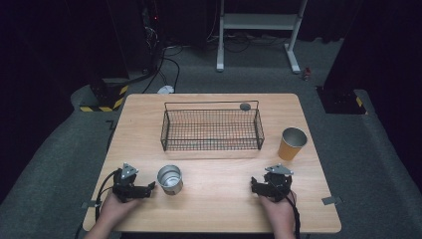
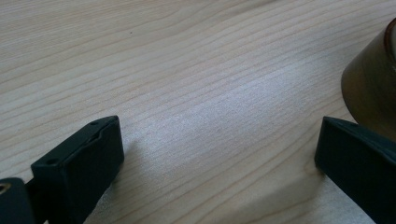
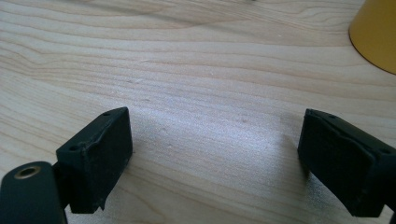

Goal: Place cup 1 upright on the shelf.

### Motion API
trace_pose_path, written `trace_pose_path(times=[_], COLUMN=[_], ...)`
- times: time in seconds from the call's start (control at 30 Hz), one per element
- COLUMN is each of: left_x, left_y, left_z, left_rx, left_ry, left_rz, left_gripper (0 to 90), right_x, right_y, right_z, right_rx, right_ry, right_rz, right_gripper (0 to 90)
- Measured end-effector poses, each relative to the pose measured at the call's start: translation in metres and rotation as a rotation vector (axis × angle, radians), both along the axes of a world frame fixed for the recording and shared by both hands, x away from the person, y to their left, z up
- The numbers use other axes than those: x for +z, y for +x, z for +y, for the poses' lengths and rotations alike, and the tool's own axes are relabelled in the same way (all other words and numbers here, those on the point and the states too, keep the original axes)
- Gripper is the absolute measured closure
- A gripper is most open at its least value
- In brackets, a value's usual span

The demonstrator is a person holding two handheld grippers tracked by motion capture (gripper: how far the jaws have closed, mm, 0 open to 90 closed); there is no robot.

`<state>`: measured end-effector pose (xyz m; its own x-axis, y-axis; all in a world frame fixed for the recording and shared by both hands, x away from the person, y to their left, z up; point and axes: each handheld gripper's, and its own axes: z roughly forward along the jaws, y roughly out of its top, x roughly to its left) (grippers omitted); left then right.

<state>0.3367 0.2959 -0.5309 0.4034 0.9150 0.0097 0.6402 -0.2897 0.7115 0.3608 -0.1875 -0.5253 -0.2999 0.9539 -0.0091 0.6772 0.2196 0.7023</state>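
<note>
Left gripper [image 1: 149, 188], jaws spread and empty, is resting at nine o'clock beside the steel cup [image 1: 170, 179], so we are judging the grasp unstarted, needing a rightward slide.

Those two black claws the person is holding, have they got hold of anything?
No. The left gripper and right gripper both stand open over bare table; the silver cup sits just beside the left one, ungripped.

One camera up high, two down low

The high view looks down at the whole wooden table [image 1: 219, 199]. Both gripper views sit very close to that table [image 2: 196, 93], facing along its top [image 3: 196, 70].
</note>
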Motion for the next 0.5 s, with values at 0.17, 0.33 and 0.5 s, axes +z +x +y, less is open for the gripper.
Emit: trace_pose_path(times=[0.17, 0.33, 0.5], left_x=[0.0000, -0.0001, -0.0002], left_y=[0.0003, 0.0017, 0.0011], left_z=[-0.0004, -0.0011, -0.0012], left_rx=[0.002, 0.004, 0.009], left_ry=[-0.001, -0.001, -0.003], left_rz=[0.002, 0.001, 0.002], left_gripper=[1.3, 0.9, 0.9], right_x=[0.0001, 0.0015, 0.0071], right_y=[-0.0007, -0.0031, -0.0064], right_z=[-0.0009, -0.0017, -0.0044], right_rx=[0.001, 0.002, 0.001], right_ry=[0.000, 0.006, 0.011], right_rz=[-0.010, -0.021, -0.057], right_gripper=[13.1, 13.6, 14.2])
